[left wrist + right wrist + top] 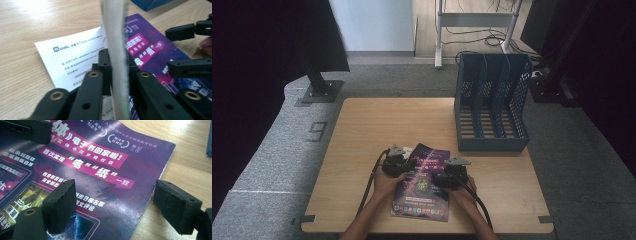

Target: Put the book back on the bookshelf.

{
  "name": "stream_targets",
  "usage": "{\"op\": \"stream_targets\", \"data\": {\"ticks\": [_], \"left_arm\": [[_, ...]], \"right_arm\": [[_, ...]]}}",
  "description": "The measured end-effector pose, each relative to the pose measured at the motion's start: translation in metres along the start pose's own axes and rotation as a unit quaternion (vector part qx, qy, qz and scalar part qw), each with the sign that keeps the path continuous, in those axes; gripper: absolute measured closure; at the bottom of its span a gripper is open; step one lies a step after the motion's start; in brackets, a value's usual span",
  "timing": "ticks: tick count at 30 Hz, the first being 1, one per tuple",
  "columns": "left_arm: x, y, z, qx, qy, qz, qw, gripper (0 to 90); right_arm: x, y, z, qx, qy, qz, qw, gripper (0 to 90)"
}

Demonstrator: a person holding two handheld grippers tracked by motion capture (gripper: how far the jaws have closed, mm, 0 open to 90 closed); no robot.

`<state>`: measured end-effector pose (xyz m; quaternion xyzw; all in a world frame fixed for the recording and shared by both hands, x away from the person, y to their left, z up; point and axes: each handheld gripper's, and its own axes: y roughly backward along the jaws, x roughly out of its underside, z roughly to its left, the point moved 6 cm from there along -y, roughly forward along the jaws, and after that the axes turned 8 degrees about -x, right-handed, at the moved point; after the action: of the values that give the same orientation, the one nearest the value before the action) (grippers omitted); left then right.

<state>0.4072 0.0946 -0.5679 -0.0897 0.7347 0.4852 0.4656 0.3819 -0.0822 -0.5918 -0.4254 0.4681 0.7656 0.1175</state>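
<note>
Magazine (423,182) with a purple glossy cover lies near the front edge of the wooden table (362,130), its page edge pinched upright in the left gripper (117,75). The right gripper (113,203) hovers wide over the cover. Thin, floppy, slippery pages likely handle best when gripped near the spine.
</note>
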Motion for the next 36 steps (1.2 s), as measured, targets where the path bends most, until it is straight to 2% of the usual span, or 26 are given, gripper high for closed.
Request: {"op": "stream_targets", "data": {"ticks": [13,21,27,36], "left_arm": [[-0.008,0.011,-0.006,0.021,-0.001,-0.027,0.9994,85.9],[-0.015,0.018,-0.014,0.025,-0.019,-0.038,0.9988,86.1],[-0.019,0.025,-0.017,0.029,-0.024,-0.045,0.9983,86.1],[-0.029,0.039,-0.022,0.038,-0.032,-0.062,0.9968,86.1]], "right_arm": [[0.0,0.001,0.0,-0.003,-0.004,-0.002,1.0,19.7],[0.0,0.004,-0.004,-0.001,-0.009,-0.009,0.9999,21.5],[-0.004,0.013,-0.011,-0.008,-0.024,-0.028,0.9993,21.8],[-0.009,0.021,-0.013,-0.019,-0.018,-0.044,0.9987,21.5]]}}
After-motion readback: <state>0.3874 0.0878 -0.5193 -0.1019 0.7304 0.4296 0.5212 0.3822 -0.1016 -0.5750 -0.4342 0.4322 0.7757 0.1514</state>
